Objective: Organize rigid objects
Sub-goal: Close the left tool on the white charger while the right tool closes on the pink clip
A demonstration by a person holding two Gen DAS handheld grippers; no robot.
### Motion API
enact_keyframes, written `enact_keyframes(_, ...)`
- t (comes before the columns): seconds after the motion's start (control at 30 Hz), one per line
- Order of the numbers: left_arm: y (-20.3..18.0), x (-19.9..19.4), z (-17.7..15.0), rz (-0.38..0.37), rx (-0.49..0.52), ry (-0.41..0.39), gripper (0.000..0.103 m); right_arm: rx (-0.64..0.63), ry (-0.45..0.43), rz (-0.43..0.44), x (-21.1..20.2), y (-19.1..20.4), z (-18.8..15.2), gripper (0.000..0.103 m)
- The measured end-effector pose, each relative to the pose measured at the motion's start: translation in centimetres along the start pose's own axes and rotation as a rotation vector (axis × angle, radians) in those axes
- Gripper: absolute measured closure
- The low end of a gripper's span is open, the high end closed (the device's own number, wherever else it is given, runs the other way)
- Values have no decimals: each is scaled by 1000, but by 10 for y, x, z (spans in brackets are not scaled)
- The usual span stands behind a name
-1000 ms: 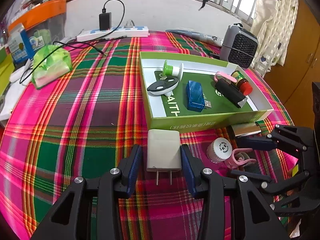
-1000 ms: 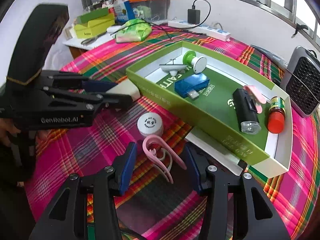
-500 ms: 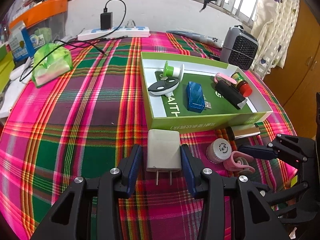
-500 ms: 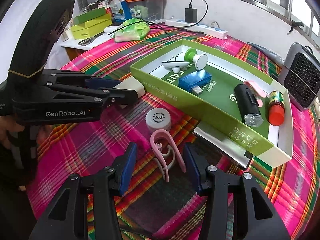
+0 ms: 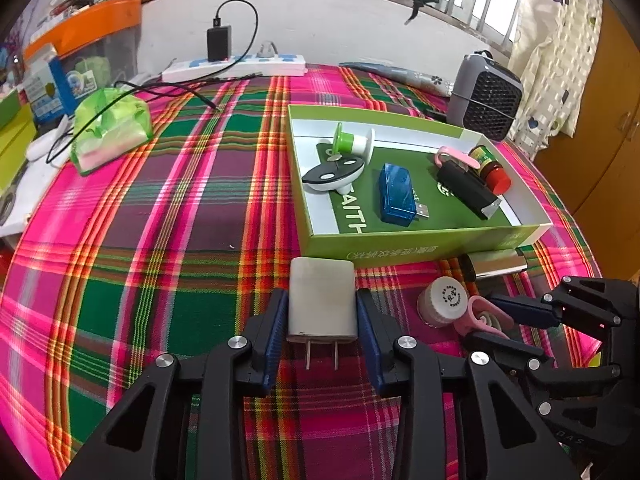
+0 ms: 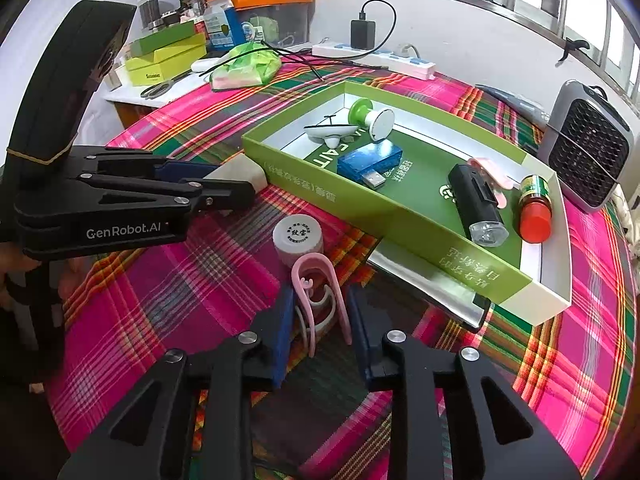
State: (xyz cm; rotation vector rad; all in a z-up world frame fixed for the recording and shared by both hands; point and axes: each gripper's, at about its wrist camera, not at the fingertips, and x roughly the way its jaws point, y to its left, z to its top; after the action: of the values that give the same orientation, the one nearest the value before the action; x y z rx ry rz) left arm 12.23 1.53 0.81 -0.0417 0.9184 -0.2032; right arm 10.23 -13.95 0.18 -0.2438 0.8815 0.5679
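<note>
A white plug adapter [image 5: 322,304] lies on the plaid cloth just before the green box [image 5: 420,240], prongs toward me. My left gripper [image 5: 320,300] straddles it; its jaws are closing and the blue pads touch both sides. A pink clip [image 6: 316,292] sits between the fingers of my right gripper [image 6: 320,300], whose jaws are also closing, pads against the clip's legs. The clip's tip lies against a small white jar [image 6: 298,238]. The green box [image 6: 360,208] holds a blue USB reader [image 6: 368,162], a black torch [image 6: 476,208], a red-capped bottle [image 6: 534,208] and several other small items.
A flat silver object [image 6: 432,284] lies partly under the box's near wall. A grey fan heater [image 5: 484,96] stands behind the box. A power strip [image 5: 236,68] with a black charger and a green tissue pack [image 5: 108,132] sit far left.
Both grippers' jaws have narrowed: the left pads came in against the white adapter, the right pads against the pink clip. Neither hand has moved.
</note>
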Motion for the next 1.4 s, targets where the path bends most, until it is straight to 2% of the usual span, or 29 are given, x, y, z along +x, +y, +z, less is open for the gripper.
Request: enact_keyframes(1.4,2,-5,-4,9,1,-7,70,1,-10,-25,-3,0,-2,76)
